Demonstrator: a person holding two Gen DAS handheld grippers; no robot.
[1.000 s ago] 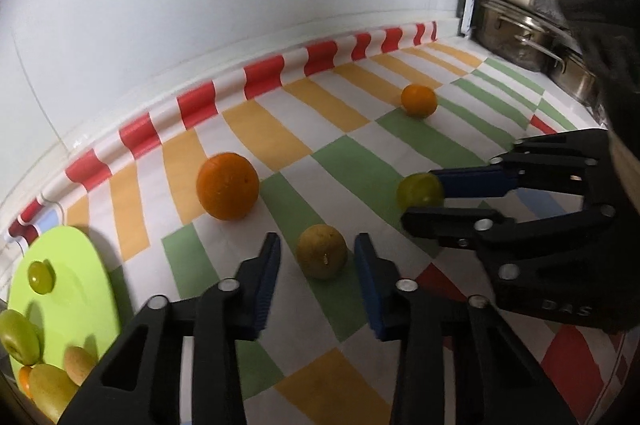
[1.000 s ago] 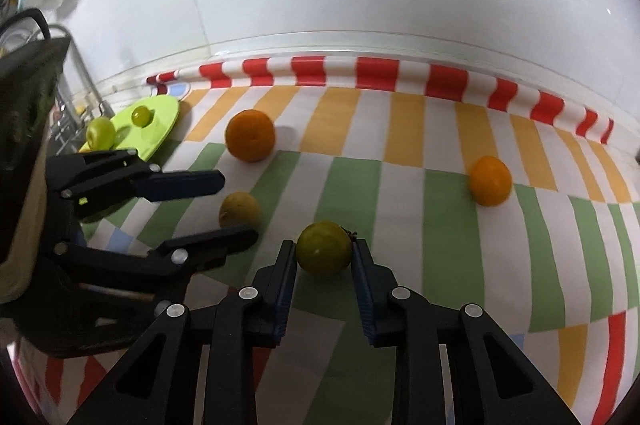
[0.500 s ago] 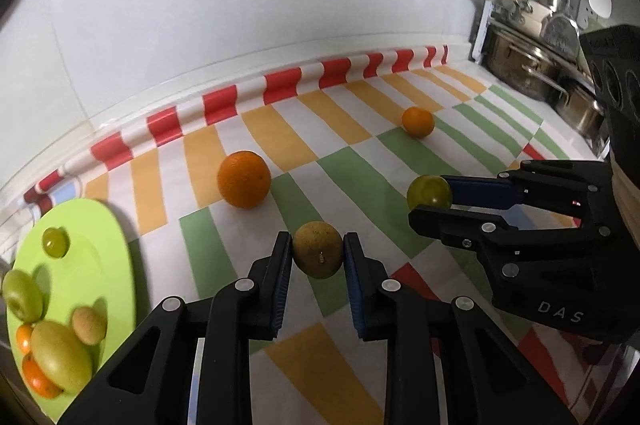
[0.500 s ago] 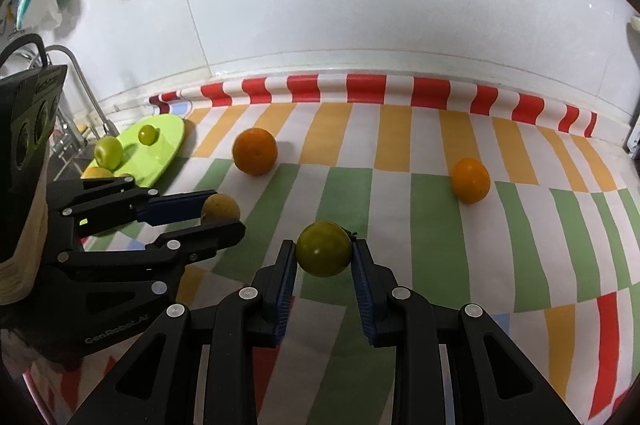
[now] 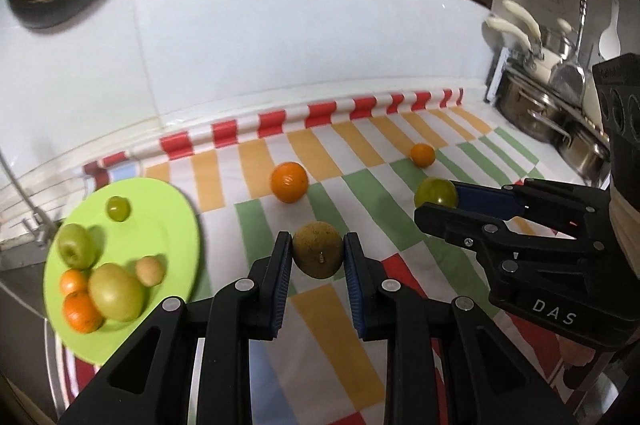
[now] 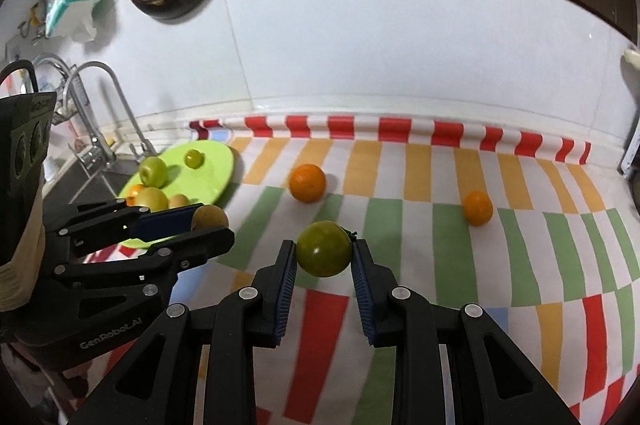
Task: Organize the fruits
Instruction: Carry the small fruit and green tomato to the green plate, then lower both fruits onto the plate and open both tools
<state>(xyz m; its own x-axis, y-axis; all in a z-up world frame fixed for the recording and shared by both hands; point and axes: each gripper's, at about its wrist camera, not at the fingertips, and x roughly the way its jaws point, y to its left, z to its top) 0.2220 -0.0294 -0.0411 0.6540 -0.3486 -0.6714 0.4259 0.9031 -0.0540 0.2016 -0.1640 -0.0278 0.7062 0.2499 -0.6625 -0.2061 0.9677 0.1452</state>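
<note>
Since a second earlier, left gripper [image 5: 318, 257] had clamped the brown fruit [image 5: 318, 255] and lifted it off the cloth [image 5: 320, 309]; right gripper [image 6: 323, 259] likewise carried the green fruit [image 6: 323, 254]. Both appeared bound for the plate [image 5: 176, 217] at the counter's left edge.

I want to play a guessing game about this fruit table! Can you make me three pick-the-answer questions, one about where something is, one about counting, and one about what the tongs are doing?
1. Where is the green plate?
A. At the cloth's left end, by the sink
B. By the pots
C. On the wall

2. How many oranges lie loose on the striped cloth?
A. None
B. Two
C. Five

3. What are the left tongs doing?
A. Standing open and empty
B. Pinching the plate
C. Shut on the brown fruit

Answers:
1 A, the plate sits at the left end beside the tap.
2 B, a big orange and a small orange lie there.
3 C, both pads press on the fruit.
</note>
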